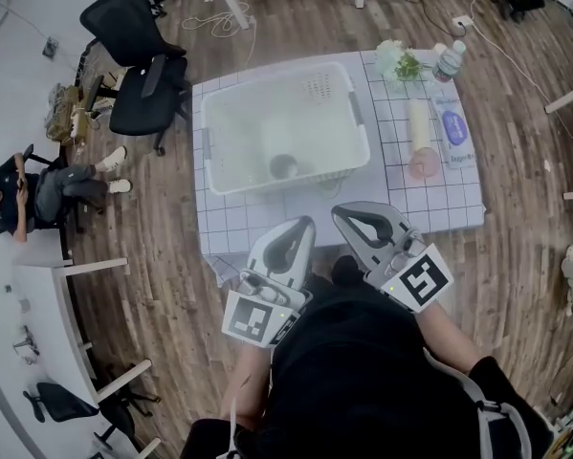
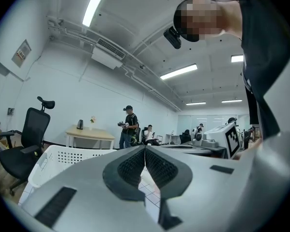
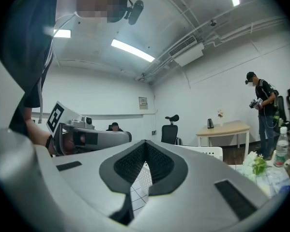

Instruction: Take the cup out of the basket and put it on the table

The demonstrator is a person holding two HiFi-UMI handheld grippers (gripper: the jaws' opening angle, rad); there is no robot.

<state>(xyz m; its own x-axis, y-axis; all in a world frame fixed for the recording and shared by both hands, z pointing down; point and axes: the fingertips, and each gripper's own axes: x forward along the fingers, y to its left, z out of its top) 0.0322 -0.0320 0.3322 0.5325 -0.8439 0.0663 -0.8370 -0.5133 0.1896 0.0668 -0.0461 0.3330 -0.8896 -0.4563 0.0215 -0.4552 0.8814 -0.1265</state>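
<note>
Head view shows the left tongs (image 1: 303, 224) and right tongs (image 1: 343, 213) pressed together, empty, over the near edge of the table (image 1: 439, 204). The cup (image 1: 286, 166) lies just ahead inside the basket (image 1: 212, 132), by its front wall, nearer the left tongs. It looks upright, though that is hard to tell.

The left gripper (image 2: 145, 151) has its jaws pressed together with nothing between them, just right of the basket (image 2: 62, 157), whose white perforated wall shows low down. Below the pads a strip of checked table (image 2: 147, 190) appears. Left of the basket stands a black chair (image 2: 28, 134). Beyond the basket is a desk (image 2: 89, 134) bearing a kettle (image 2: 80, 124), with a standing person (image 2: 130, 129) further right.
</note>
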